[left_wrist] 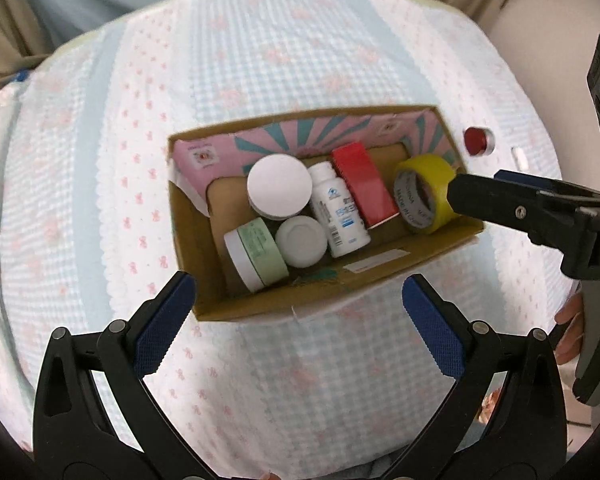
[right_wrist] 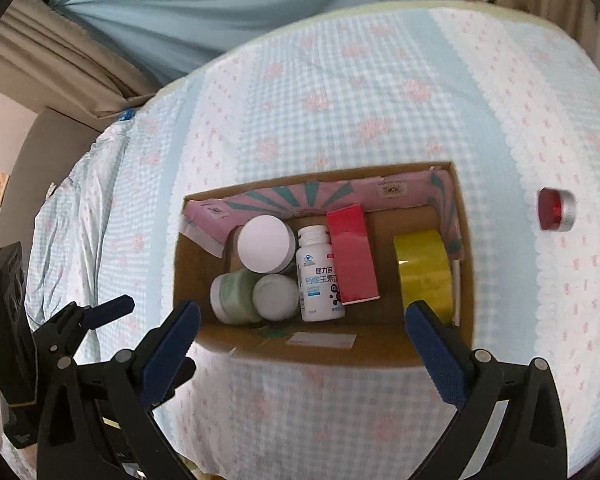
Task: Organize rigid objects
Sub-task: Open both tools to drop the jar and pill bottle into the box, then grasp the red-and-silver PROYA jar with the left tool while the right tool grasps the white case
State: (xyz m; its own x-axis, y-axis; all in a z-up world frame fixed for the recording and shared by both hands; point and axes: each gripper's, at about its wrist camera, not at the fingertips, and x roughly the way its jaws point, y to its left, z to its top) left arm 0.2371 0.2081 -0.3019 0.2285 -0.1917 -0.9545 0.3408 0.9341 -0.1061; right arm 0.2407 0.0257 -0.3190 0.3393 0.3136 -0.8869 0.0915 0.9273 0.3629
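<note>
Both claws hang wide apart and empty: the left gripper (left_wrist: 298,312) above the near wall of the cardboard box (left_wrist: 432,248), the right gripper (right_wrist: 302,338) likewise. Ahead of the left fingers, inside the box, sit the green jar (left_wrist: 256,256), white bottle (left_wrist: 338,216), red carton (left_wrist: 364,188) and yellow tape roll (left_wrist: 424,192). Beyond the box's right end, a red-topped object (right_wrist: 556,210) lies alone on the bedspread (right_wrist: 340,100).
</note>
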